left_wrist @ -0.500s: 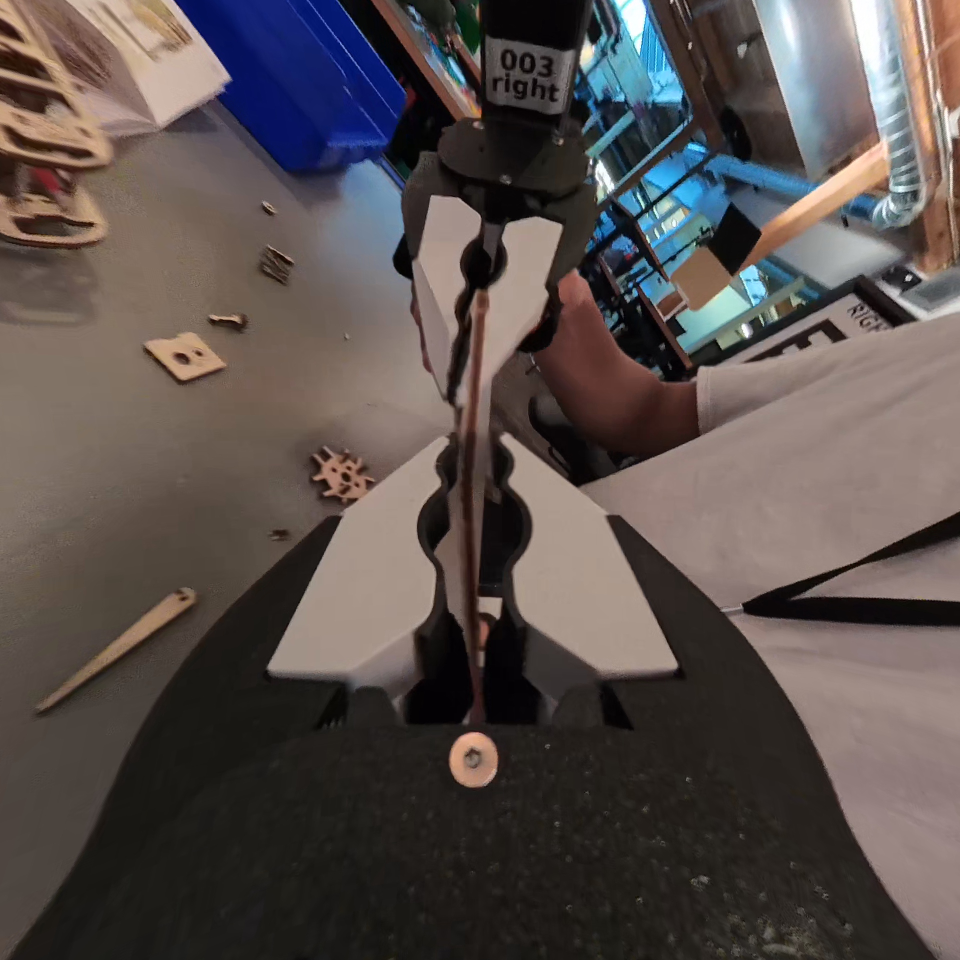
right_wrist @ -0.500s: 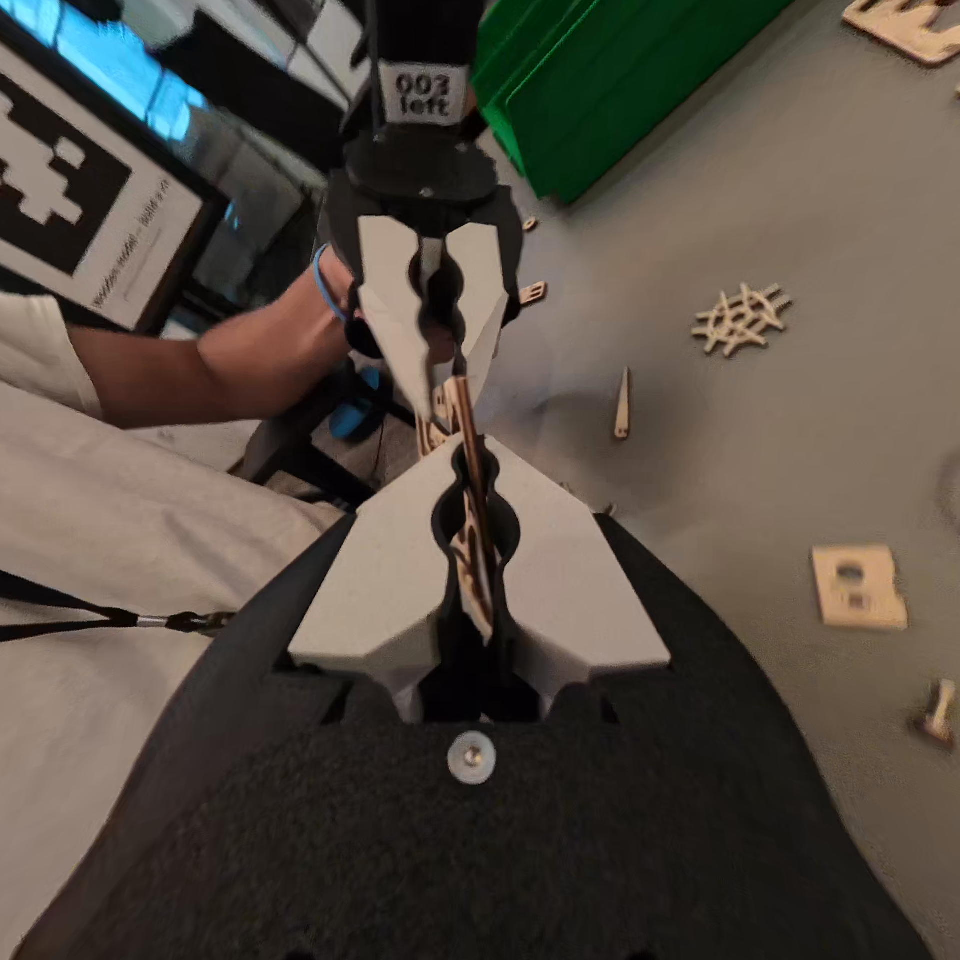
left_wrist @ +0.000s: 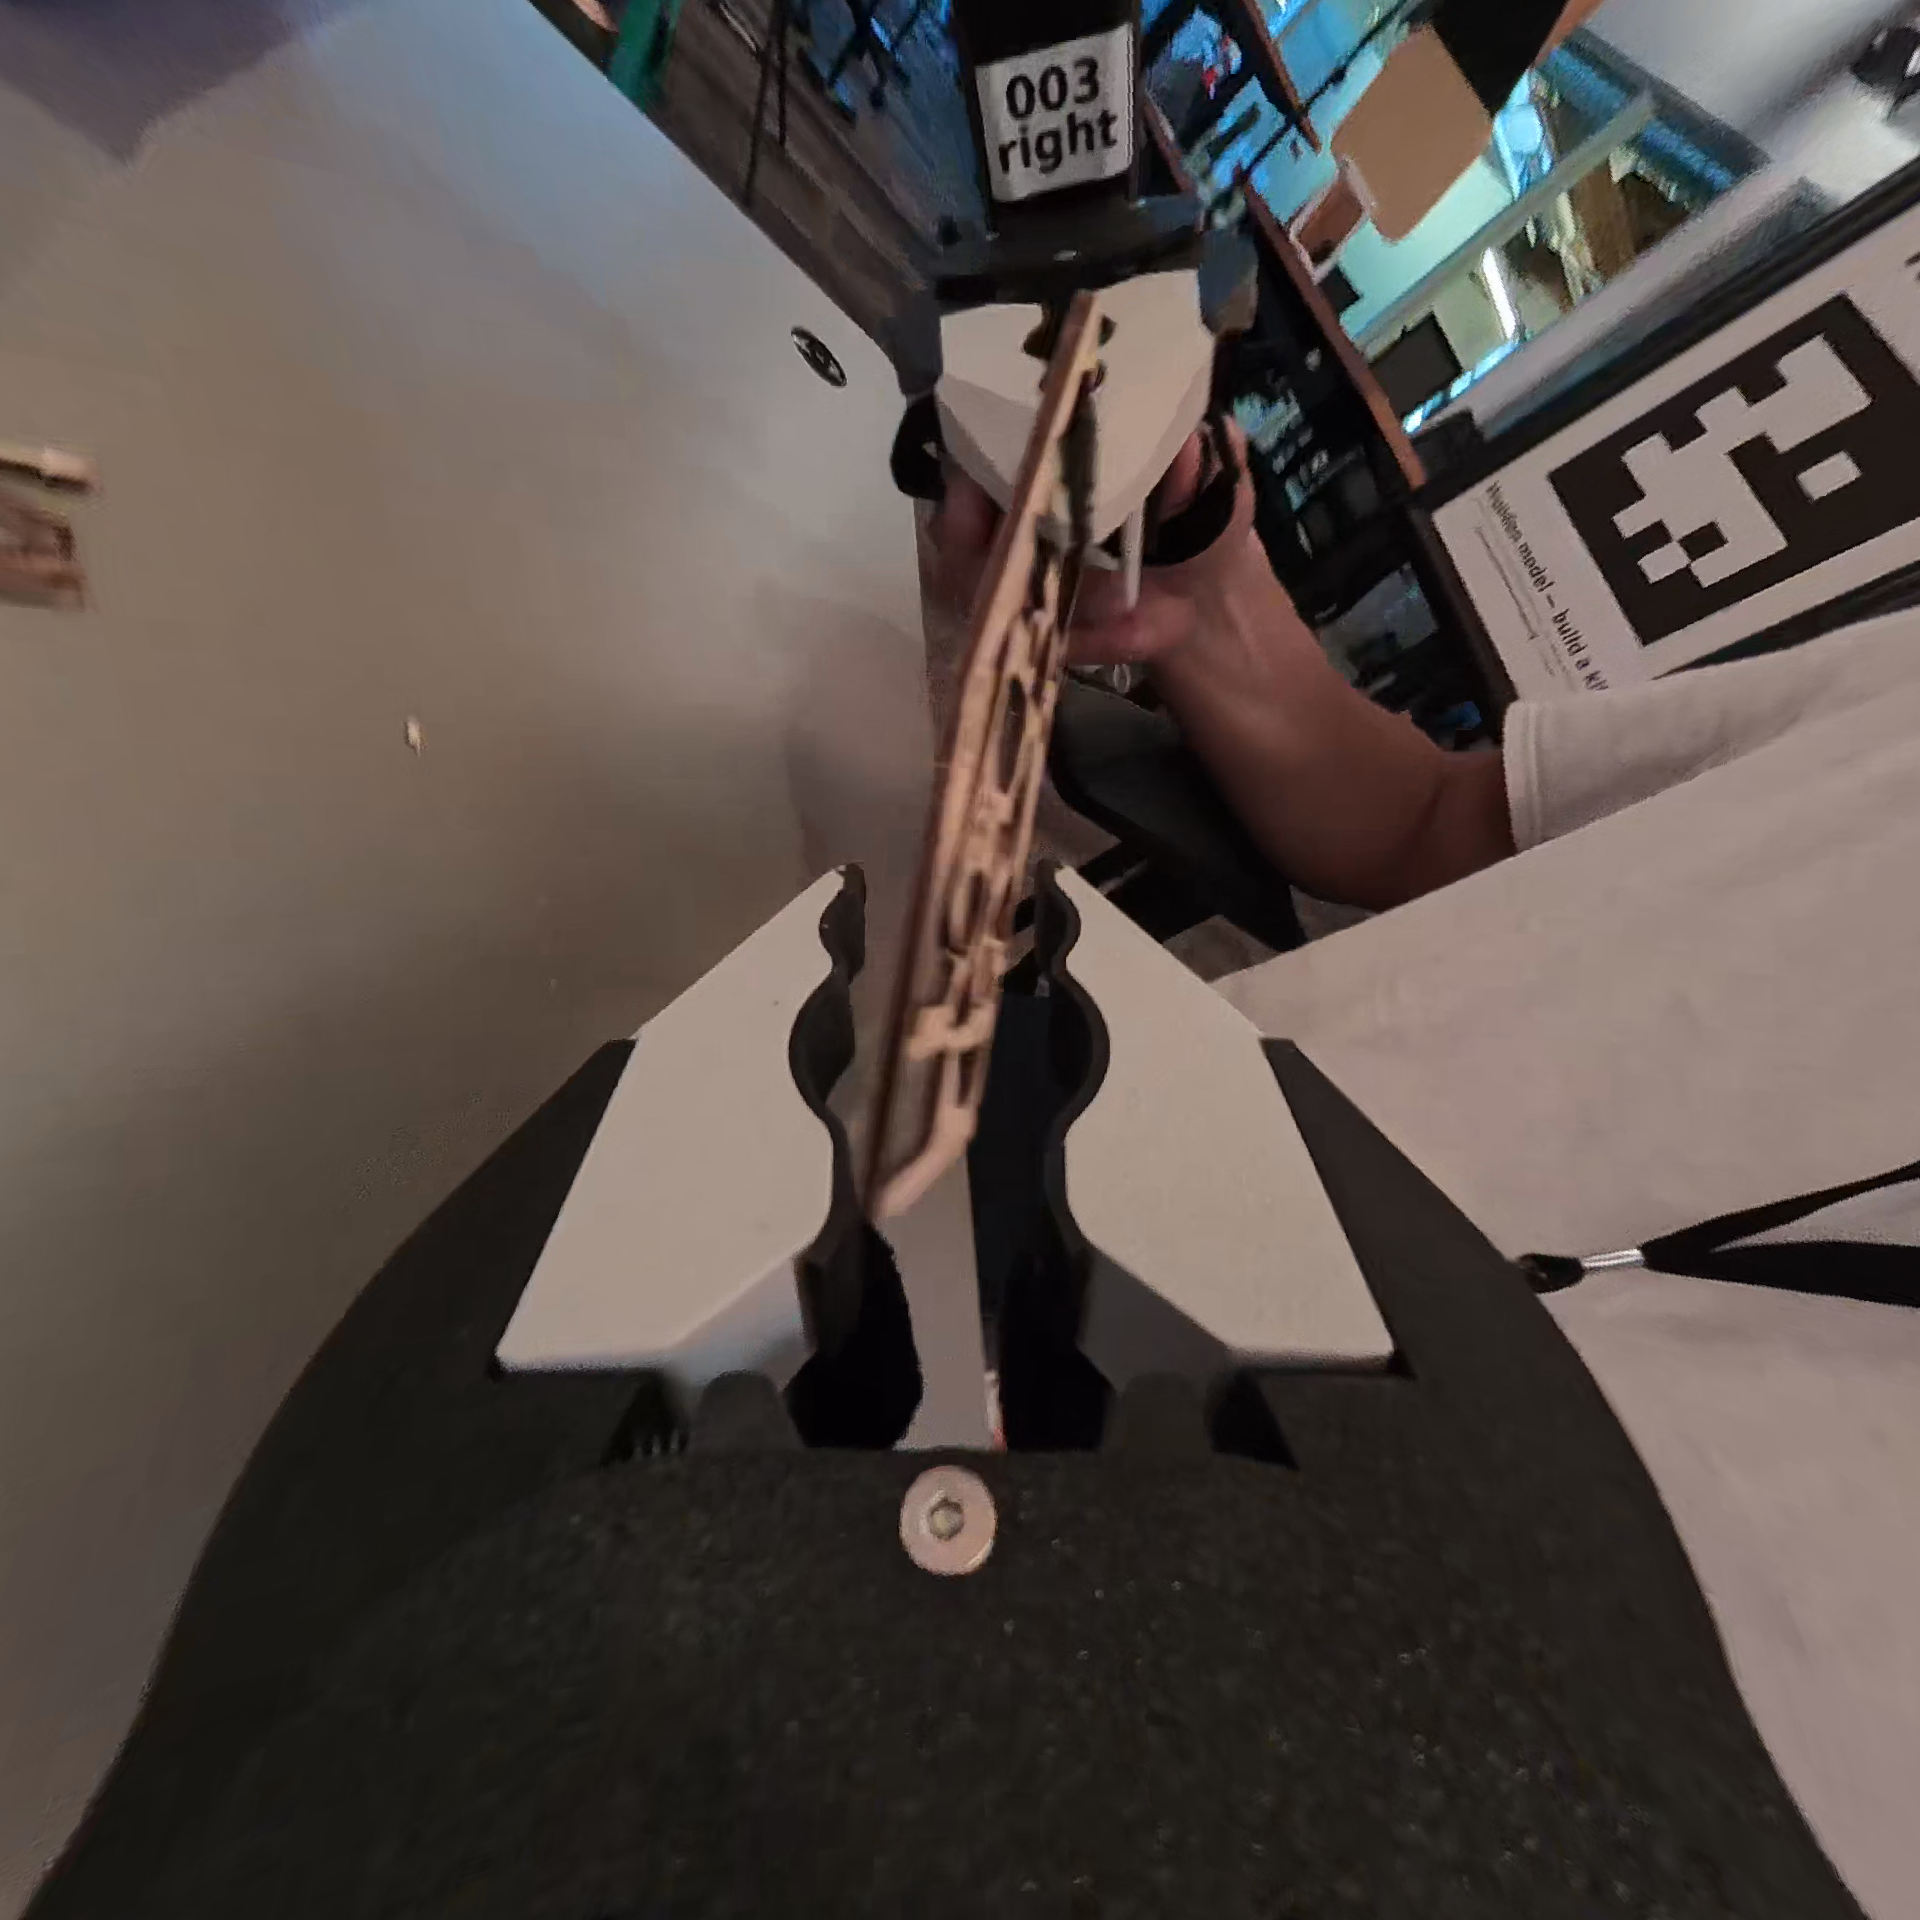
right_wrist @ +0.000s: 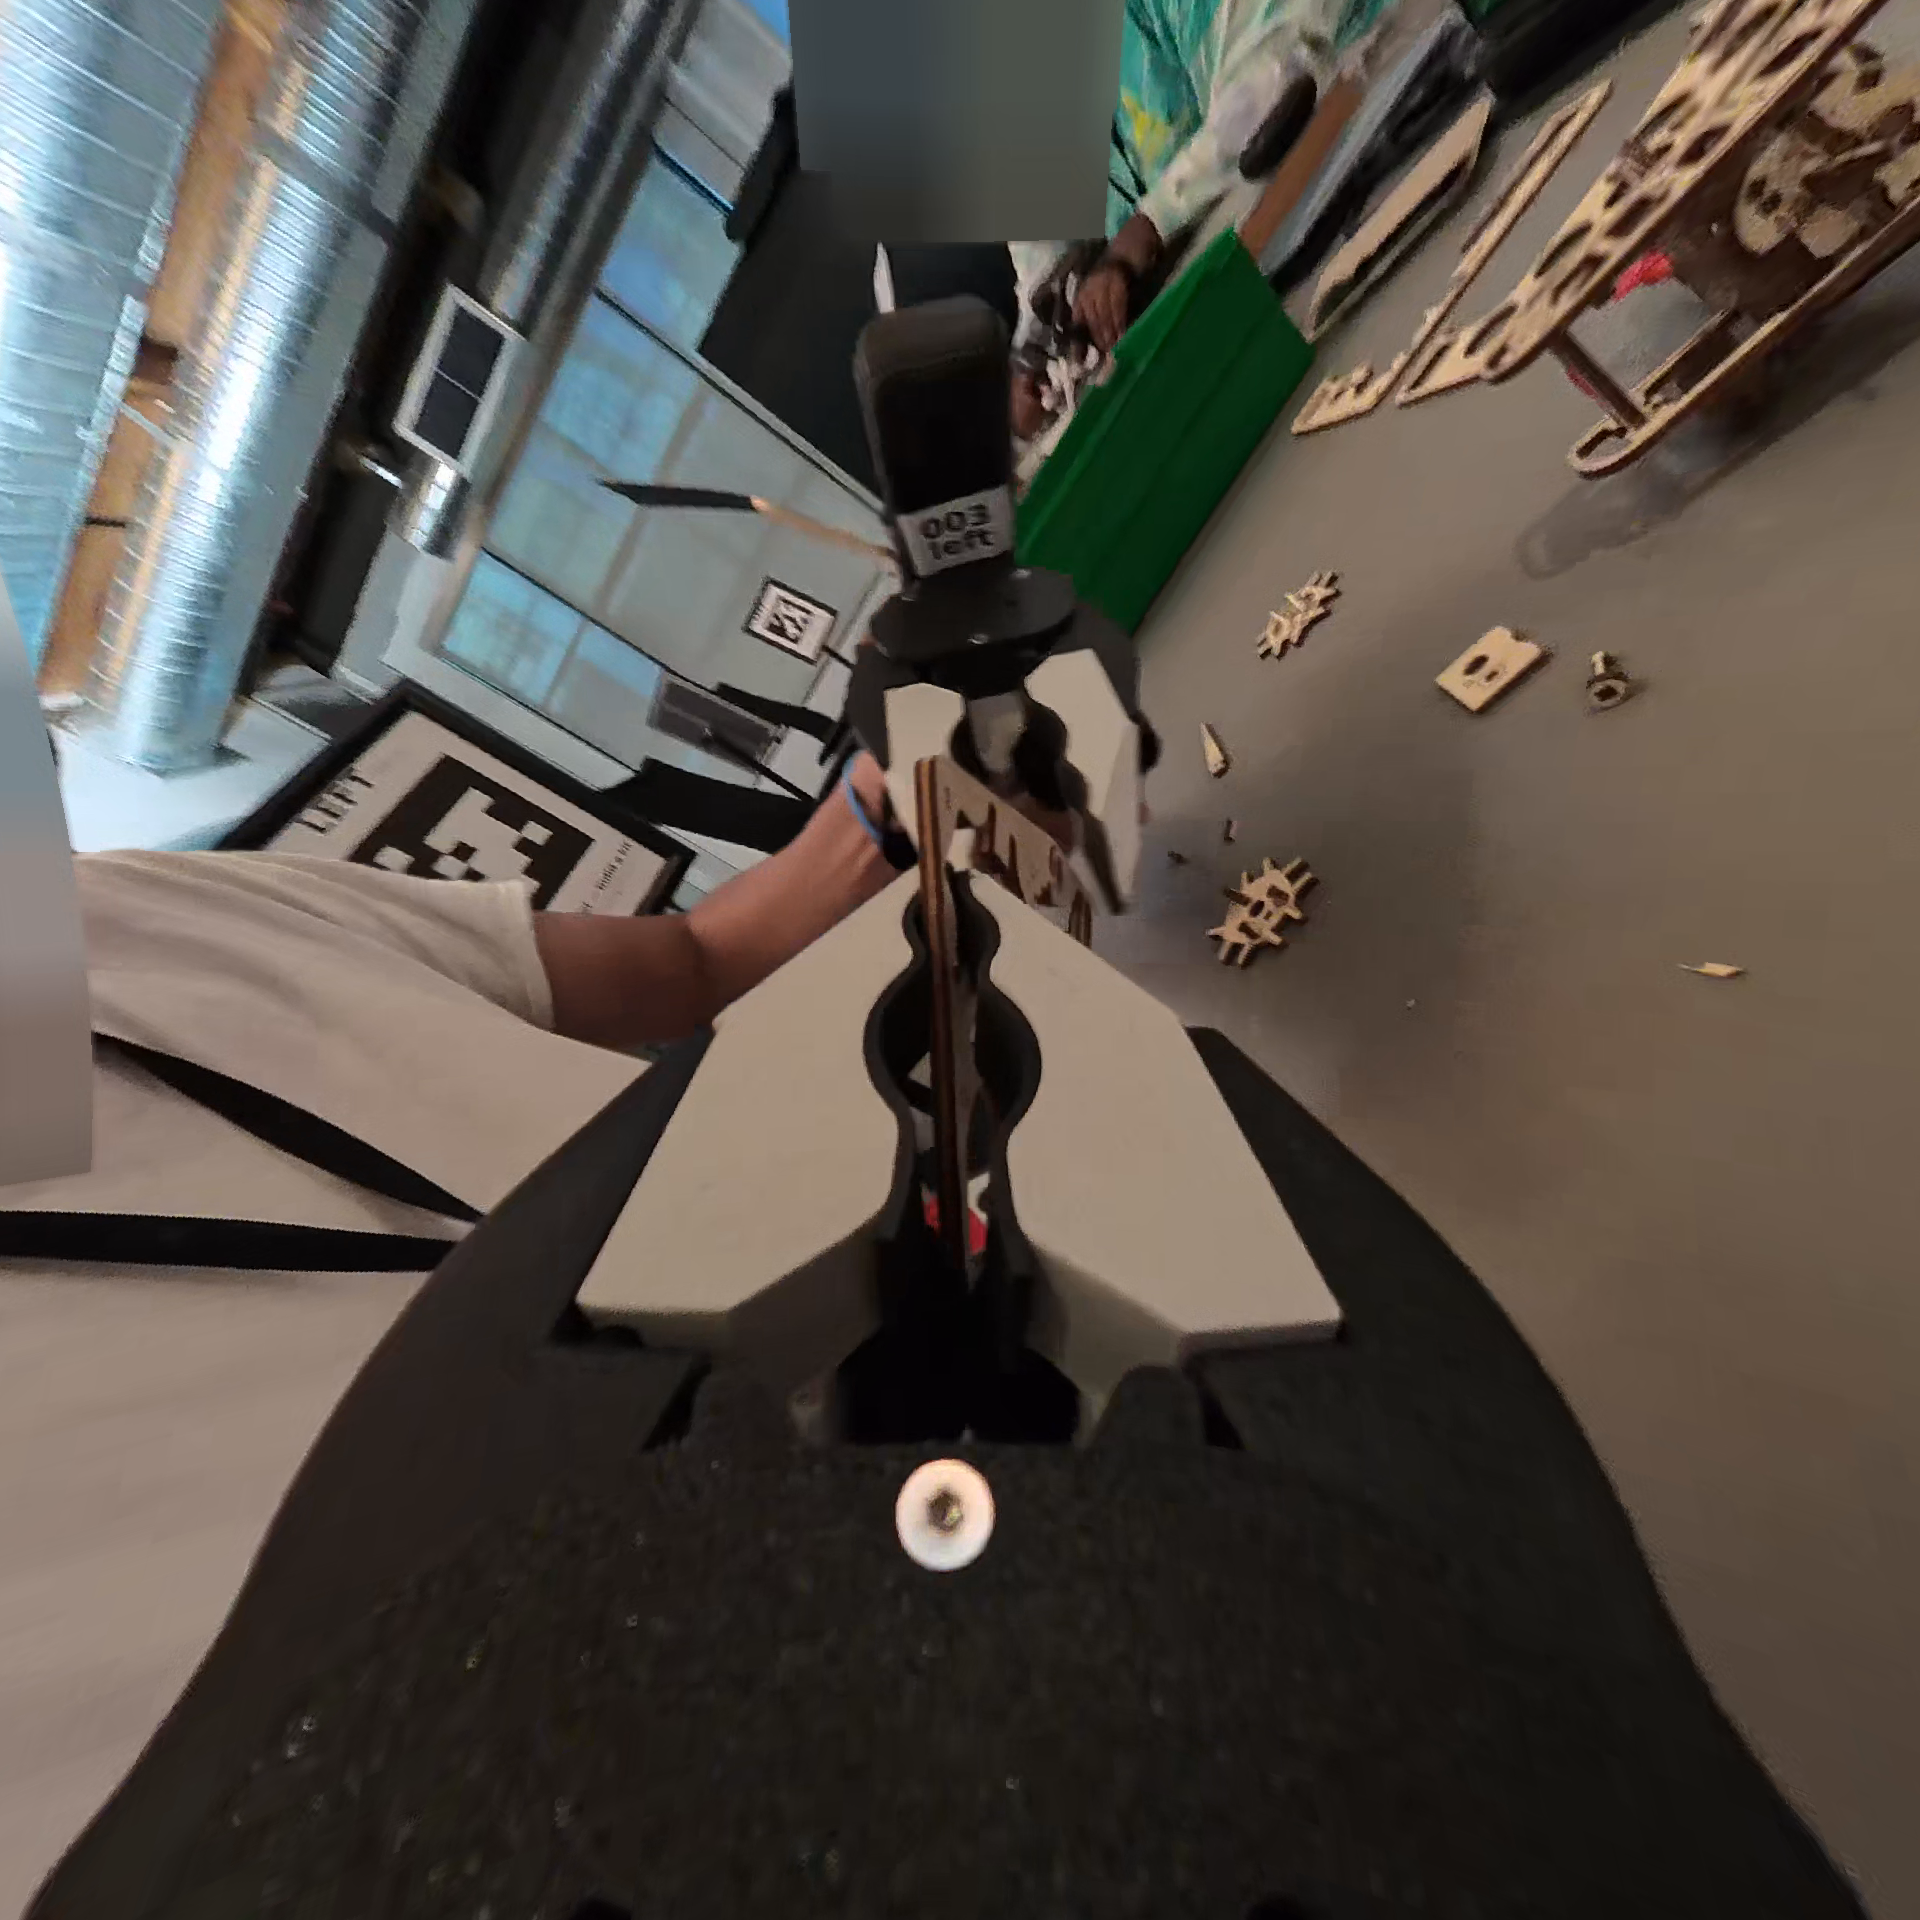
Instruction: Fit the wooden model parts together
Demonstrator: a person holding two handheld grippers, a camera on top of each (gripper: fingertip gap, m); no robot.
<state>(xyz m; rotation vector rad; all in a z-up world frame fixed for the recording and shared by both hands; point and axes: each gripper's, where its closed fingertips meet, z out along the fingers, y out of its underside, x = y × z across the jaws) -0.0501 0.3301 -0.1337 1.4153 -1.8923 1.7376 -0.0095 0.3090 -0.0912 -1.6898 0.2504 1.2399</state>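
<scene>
Plywood, pale and laser-cut with a row of openings, makes up the long wooden model part [left_wrist: 987,831] that runs between the 2 grippers. In the left wrist view, a grey tabletop [left_wrist: 364,623] fills the left side. At centre, the left gripper [left_wrist: 951,894] has its white fingers [left_wrist: 707,1174] spread apart, and the part's near end sits in the gap, leaning against the left finger's inner edge with clear space on its other side. Farther up, the right gripper [left_wrist: 1070,457] meets the part's far end, with a person's hand [left_wrist: 1164,613] just behind it. To the right sit a white sleeve [left_wrist: 1662,748] and a framed black-and-white marker board [left_wrist: 1714,499].

In the right wrist view, the same sleeve and a forearm lie at left. At centre, the right gripper [right_wrist: 951,914] is clamped on the part [right_wrist: 940,997], seen edge-on between its closed white fingers [right_wrist: 1122,1122]. Beyond it, the left gripper [right_wrist: 1013,821] faces back, the part's flat face lying between its parted fingers. On the table to the right lie small star-shaped wooden pieces [right_wrist: 1262,914], a square wooden plate [right_wrist: 1491,670], a green bin [right_wrist: 1153,426] and a partly built wooden model [right_wrist: 1704,208].
</scene>
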